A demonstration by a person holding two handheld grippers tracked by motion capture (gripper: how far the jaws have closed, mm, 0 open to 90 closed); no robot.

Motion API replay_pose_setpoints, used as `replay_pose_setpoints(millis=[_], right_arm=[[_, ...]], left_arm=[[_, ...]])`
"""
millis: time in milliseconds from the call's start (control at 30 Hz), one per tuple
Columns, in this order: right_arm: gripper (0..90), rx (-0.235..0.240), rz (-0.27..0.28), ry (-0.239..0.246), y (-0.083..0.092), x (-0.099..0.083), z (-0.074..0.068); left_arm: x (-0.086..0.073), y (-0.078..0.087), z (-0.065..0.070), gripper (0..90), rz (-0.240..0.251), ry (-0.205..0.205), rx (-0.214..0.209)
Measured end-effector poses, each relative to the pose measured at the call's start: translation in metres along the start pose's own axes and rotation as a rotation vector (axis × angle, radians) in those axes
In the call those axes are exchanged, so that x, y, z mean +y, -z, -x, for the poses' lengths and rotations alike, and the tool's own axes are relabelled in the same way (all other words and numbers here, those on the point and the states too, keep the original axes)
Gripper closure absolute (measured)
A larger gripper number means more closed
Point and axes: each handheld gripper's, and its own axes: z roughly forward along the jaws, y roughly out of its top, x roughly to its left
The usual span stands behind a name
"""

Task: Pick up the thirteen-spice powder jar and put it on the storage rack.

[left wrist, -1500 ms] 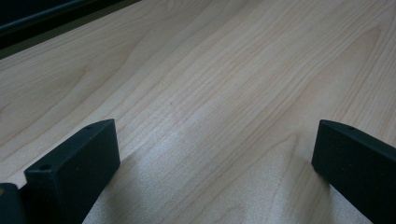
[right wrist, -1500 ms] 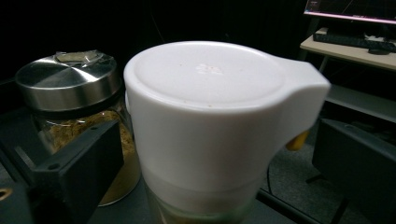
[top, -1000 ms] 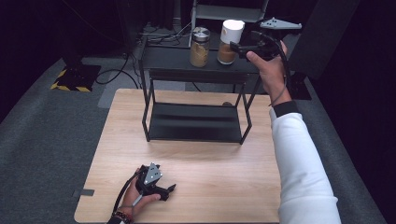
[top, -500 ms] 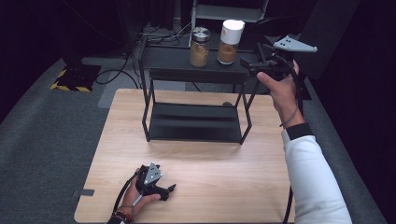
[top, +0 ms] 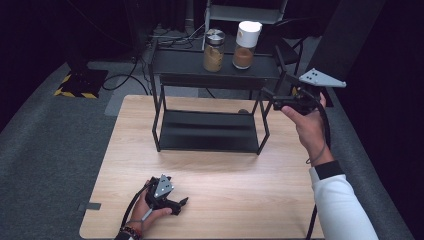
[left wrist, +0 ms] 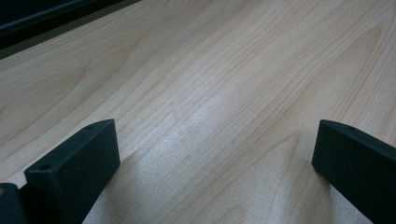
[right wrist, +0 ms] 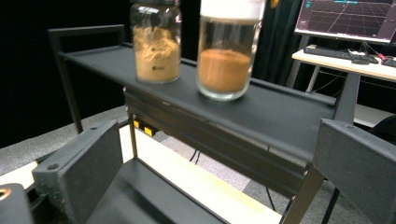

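A black two-tier metal rack [top: 210, 132] stands at the back of the wooden table [top: 225, 200]. Its top shelf carries two jars side by side: a silver-lidded jar of tan powder [top: 213, 50] and a white-lidded jar of brown powder [top: 246, 44]. My right gripper [top: 272, 95] hovers off the rack's right end, open and empty, facing both jars, the silver-lidded jar [right wrist: 156, 44] and the white-lidded jar [right wrist: 229, 56], from a short distance. My left gripper [top: 181, 202] rests low on the table near the front left. It is open over bare wood [left wrist: 210, 107].
Dark carpet surrounds the table. Behind the rack lie cables [top: 125, 75] and a metal stand [top: 245, 12]. A desk with a monitor [right wrist: 348, 16] and keyboard stands beyond the rack in the right gripper view. The rack's lower shelf [top: 207, 122] holds nothing.
My right gripper has drawn back from the white-lidded jar, moving right and toward me; the jar stays on the top shelf. The left gripper has not moved.
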Motion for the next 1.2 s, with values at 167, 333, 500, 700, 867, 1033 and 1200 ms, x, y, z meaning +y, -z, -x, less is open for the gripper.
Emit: replay_pose_setpoints(millis=[167, 333, 500, 700, 867, 1033, 1200], right_arm=[[1.4, -0.01, -0.014, 0.002, 0.01, -0.02, -0.007], [1.4, -0.011, -0.038, 0.001, 0.017, -0.035, -0.01], [1.4, -0.009, -0.057, 0.0, 0.022, -0.051, -0.014], [1.4, -0.015, -0.091, 0.0, 0.029, -0.072, -0.021], [1.4, -0.019, -0.094, -0.018, 0.034, -0.087, -0.024], [1.4, -0.019, -0.096, -0.008, 0.037, -0.097, -0.03], [1.4, -0.013, -0.113, 0.0, 0.037, -0.107, -0.035]], left_arm=[[0.0, 0.0, 0.0, 0.2, 0.0, 0.0, 0.0], [0.0, 0.0, 0.0, 0.2, 0.0, 0.0, 0.0], [0.0, 0.0, 0.0, 0.1, 0.0, 0.0, 0.0], [0.0, 0.0, 0.0, 0.1, 0.0, 0.0, 0.0], [0.0, 0.0, 0.0, 0.1, 0.0, 0.0, 0.0], [0.0, 0.0, 0.0, 0.1, 0.0, 0.0, 0.0], [0.0, 0.0, 0.0, 0.1, 0.0, 0.0, 0.0]])
